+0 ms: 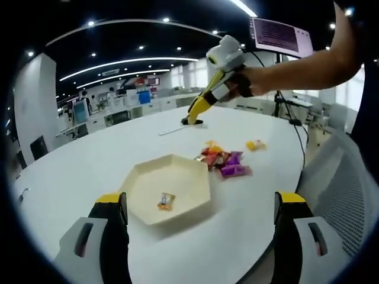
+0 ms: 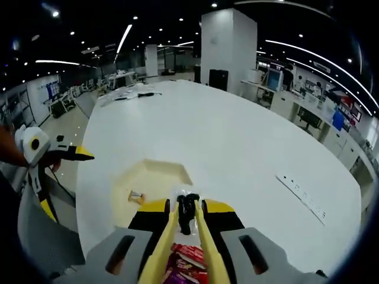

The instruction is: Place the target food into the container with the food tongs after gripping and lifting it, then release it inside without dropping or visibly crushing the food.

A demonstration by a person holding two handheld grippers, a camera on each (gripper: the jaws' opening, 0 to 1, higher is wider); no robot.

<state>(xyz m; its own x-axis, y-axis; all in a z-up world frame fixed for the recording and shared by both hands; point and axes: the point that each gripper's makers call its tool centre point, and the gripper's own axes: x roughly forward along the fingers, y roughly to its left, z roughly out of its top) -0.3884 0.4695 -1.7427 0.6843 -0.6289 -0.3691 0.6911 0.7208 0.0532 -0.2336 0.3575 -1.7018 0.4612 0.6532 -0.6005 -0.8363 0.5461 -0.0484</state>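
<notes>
A cream hexagonal container sits on the white table with one small snack packet inside. Beside it lies a pile of wrapped snacks, and a yellow one lies apart. My left gripper is open, with its jaws wide apart in front of the container. A hand holds my right gripper farther back, shut on yellow food tongs. Their black tips rest close together near the table. In the right gripper view the tongs run out between my right gripper jaws. The container and packet lie just beyond. I cannot tell whether the tips hold anything.
A white power strip lies on the table to the right. The snack pile sits under the right gripper. The left gripper shows at the table's left edge. A mesh chair back stands by the table, and office desks stand behind.
</notes>
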